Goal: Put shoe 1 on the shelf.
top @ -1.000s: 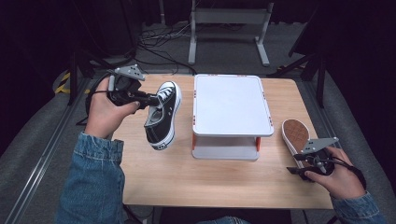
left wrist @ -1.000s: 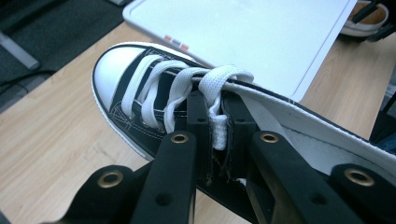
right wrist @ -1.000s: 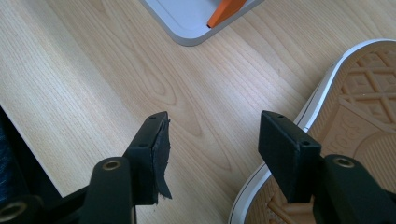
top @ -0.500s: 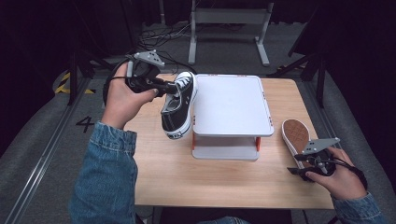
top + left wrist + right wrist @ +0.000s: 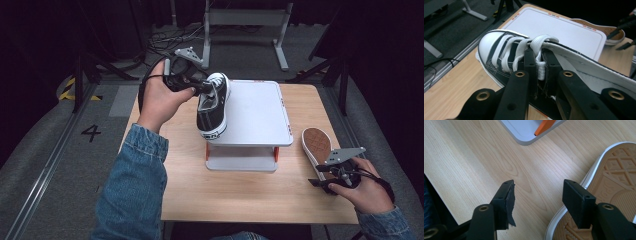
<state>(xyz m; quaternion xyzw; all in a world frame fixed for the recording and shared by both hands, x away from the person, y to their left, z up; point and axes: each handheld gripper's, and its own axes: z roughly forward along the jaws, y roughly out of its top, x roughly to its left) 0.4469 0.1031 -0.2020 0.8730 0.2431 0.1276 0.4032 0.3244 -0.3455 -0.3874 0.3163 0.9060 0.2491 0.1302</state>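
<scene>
Black sneaker in left gripper, toe pointing down

Even overhead light brightens the table; the surroundings from 9 through 12 to 3 o'clock fall to near black. A soft shadow lies under the white shelf at 6 o'clock. No glare on the shelf top. The high view is slightly soft. In both gripper views the near black jaws at 6 o'clock blur, and straight lines bow toward the edges.
</scene>
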